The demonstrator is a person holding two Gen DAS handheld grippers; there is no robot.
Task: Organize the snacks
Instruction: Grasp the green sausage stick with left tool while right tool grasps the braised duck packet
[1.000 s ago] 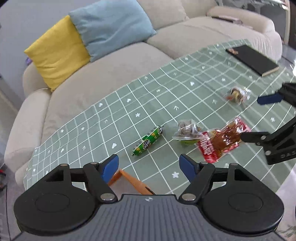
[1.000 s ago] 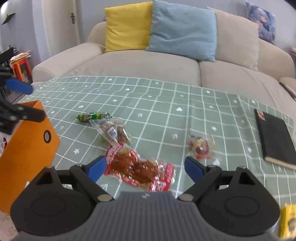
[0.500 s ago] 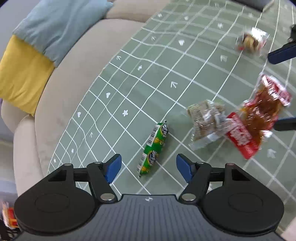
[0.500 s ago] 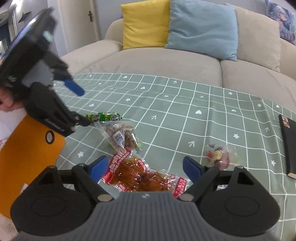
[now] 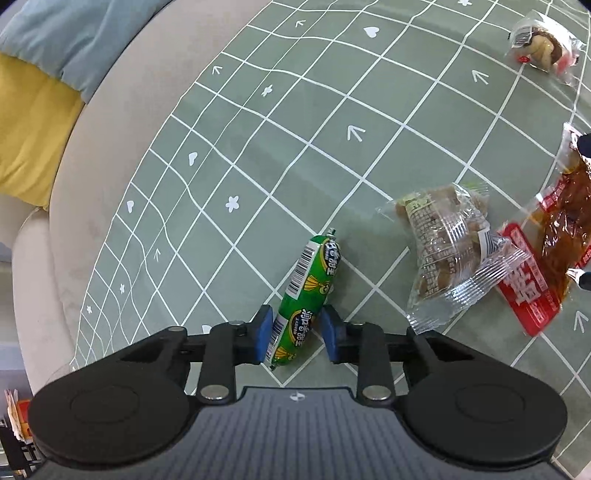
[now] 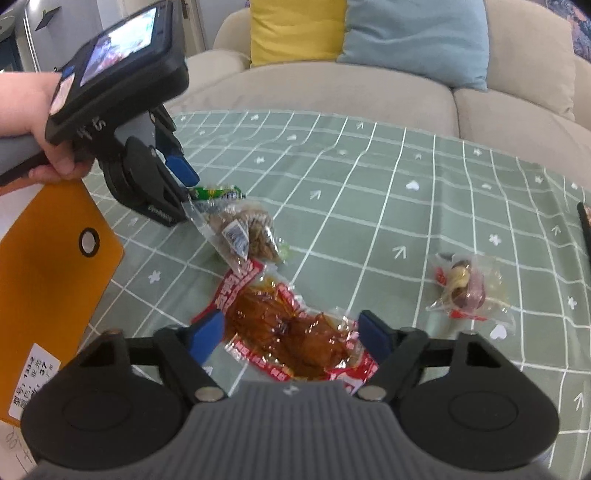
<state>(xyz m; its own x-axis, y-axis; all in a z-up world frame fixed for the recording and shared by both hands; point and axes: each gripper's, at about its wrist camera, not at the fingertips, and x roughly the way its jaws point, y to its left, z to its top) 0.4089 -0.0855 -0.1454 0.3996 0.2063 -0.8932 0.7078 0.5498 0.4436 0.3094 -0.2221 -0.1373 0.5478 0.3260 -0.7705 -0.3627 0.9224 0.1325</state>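
Note:
My left gripper [image 5: 297,338] is shut on the near end of a green sausage stick [image 5: 308,295] that lies on the green checked tablecloth [image 5: 295,110]. The left gripper also shows in the right wrist view [image 6: 183,186], over the green stick [image 6: 218,192]. My right gripper [image 6: 293,338] is open, its jaws either side of a red-edged clear pack of brown snack [image 6: 291,328], which also shows in the left wrist view [image 5: 546,258]. A clear bag of brown pieces [image 5: 447,247] lies between the two. A small clear candy pack [image 6: 467,291] lies to the right.
An orange box [image 6: 48,280] stands at the table's left edge. A beige sofa [image 6: 332,88] with a yellow cushion [image 6: 295,29] and a blue cushion [image 6: 417,37] runs behind the table. A black book edge [image 6: 585,225] shows at far right.
My left gripper came down over the green stick and closed on it. My right gripper moved forward and down so the red pack lies between its open jaws.

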